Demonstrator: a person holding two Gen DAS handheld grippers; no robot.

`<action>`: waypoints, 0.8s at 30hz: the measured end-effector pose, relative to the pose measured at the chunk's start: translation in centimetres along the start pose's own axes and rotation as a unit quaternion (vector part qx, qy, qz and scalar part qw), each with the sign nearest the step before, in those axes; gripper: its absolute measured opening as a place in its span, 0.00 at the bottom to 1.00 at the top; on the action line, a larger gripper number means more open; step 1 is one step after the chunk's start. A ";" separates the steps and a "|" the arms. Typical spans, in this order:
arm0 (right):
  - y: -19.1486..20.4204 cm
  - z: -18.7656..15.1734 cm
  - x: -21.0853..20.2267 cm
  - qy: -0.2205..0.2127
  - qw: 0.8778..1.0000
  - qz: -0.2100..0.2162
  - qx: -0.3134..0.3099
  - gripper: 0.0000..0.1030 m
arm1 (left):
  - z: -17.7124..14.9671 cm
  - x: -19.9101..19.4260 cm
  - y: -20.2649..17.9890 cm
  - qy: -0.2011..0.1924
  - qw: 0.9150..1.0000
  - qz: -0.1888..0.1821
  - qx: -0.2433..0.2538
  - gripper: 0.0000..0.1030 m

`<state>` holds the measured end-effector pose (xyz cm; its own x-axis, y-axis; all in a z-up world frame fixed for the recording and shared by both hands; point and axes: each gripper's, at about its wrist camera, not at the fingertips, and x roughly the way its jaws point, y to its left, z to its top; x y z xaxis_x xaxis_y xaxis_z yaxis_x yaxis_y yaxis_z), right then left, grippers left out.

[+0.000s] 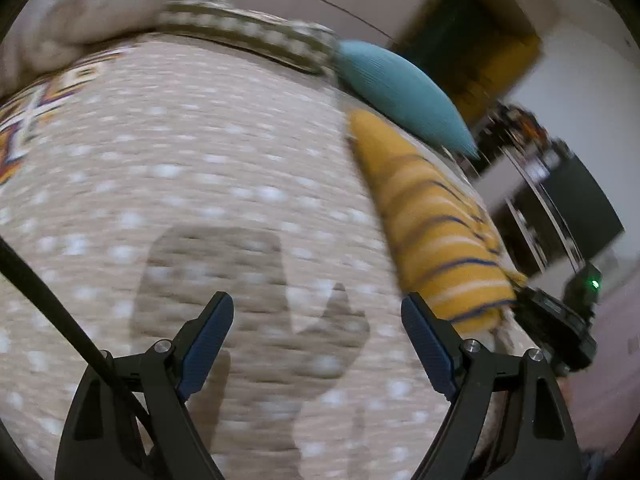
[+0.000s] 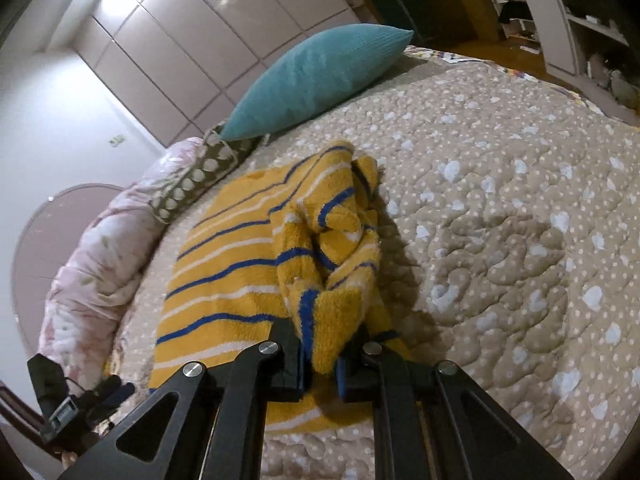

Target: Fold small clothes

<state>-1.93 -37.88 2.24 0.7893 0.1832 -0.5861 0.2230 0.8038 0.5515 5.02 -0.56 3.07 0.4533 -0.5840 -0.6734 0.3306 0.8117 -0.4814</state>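
A yellow garment (image 2: 228, 264) with blue and white stripes lies on the beige dotted bedspread (image 2: 500, 220). My right gripper (image 2: 322, 344) is shut on a bunched fold of the garment and holds it lifted over the flat part. In the blurred left wrist view the garment (image 1: 436, 232) lies to the right. My left gripper (image 1: 316, 312) is open and empty above bare bedspread (image 1: 200, 160), left of the garment. The other gripper (image 1: 560, 320) shows at the garment's near end.
A teal pillow (image 2: 316, 76) lies behind the garment; it also shows in the left wrist view (image 1: 400, 92). A pink floral duvet (image 2: 100, 260) and a brown dotted pillow (image 2: 192, 184) sit at the bed's head. Wardrobe doors (image 2: 180, 40) and shelves (image 2: 568, 12) stand beyond.
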 end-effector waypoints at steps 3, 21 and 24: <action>-1.0 -0.1 0.0 0.003 1.000 0.019 0.009 0.11 | 0.8 2.0 -3.8 0.019 0.999 -0.023 0.029 0.82; -3.9 -0.5 -1.6 -0.001 0.996 0.083 0.028 0.17 | 1.0 5.4 -12.6 0.032 0.986 0.050 0.154 0.64; -3.1 1.0 -4.6 -0.045 0.995 0.089 0.006 0.52 | 2.2 3.7 -11.3 0.000 0.990 0.046 0.134 0.87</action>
<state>-5.68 -41.81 3.88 0.8643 0.2703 -0.4241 0.0814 0.7569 0.6484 4.78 -11.87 7.24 0.4914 -0.5073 -0.7080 0.4955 0.8313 -0.2518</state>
